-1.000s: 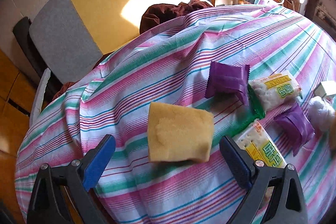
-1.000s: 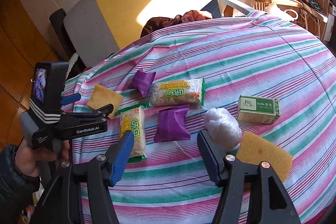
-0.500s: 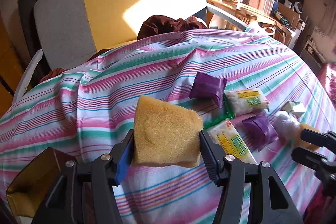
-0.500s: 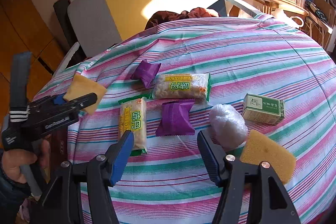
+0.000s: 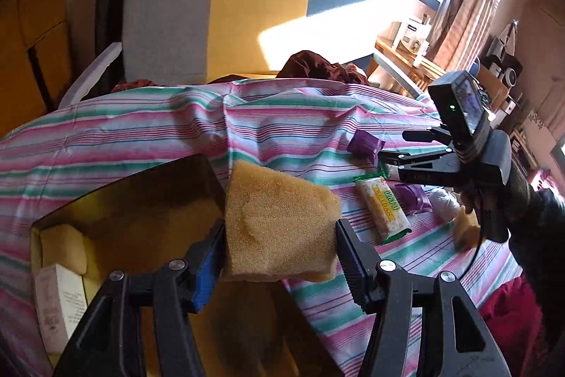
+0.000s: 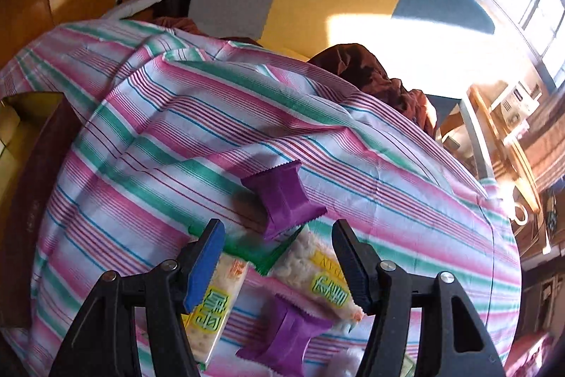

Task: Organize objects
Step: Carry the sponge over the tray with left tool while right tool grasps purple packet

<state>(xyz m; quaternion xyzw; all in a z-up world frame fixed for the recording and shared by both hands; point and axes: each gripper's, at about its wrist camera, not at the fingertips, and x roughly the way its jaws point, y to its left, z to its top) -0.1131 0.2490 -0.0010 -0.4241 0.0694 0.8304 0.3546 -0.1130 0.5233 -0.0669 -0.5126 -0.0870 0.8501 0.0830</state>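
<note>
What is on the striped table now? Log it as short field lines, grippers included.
left gripper: shut on yellow sponge
right gripper: open, above the snacks, holding nothing
box: open, beside the table, another sponge and a white carton inside
tablecloth: purple packets, cracker packs

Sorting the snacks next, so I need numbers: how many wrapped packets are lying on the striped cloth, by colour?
Purple packets: 2
Yellow-and-green cracker packs: 2
Total: 4
</note>
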